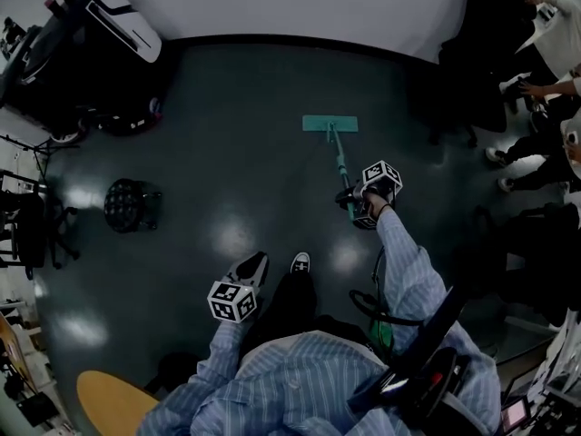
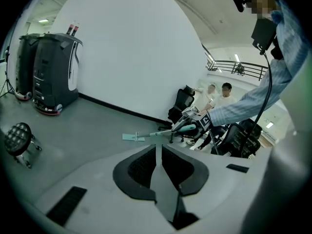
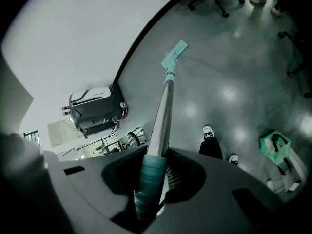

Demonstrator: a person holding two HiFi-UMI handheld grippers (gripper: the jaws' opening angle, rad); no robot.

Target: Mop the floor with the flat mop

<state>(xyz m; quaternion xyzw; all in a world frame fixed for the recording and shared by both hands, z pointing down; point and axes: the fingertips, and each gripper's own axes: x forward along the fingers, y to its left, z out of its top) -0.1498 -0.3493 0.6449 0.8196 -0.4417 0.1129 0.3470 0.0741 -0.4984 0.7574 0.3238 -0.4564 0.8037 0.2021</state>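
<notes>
The flat mop has a teal head (image 1: 329,123) lying flat on the dark floor near the far wall, with a metal pole (image 1: 339,160) running back to a teal grip. My right gripper (image 1: 356,205) is shut on that grip; in the right gripper view the grip (image 3: 150,179) sits between the jaws and the pole (image 3: 162,113) leads out to the mop head (image 3: 174,54). My left gripper (image 1: 245,275) hangs low at my left side, its jaws closed together with nothing held (image 2: 158,174). The left gripper view shows the mop (image 2: 146,135) from the side.
A black and white machine (image 1: 86,44) stands at the back left by the wall. A round black stool (image 1: 128,204) sits left of centre. Office chairs and seated people (image 1: 536,116) fill the right side. A green bag (image 3: 275,145) lies near my feet. A wooden tabletop (image 1: 109,402) is at bottom left.
</notes>
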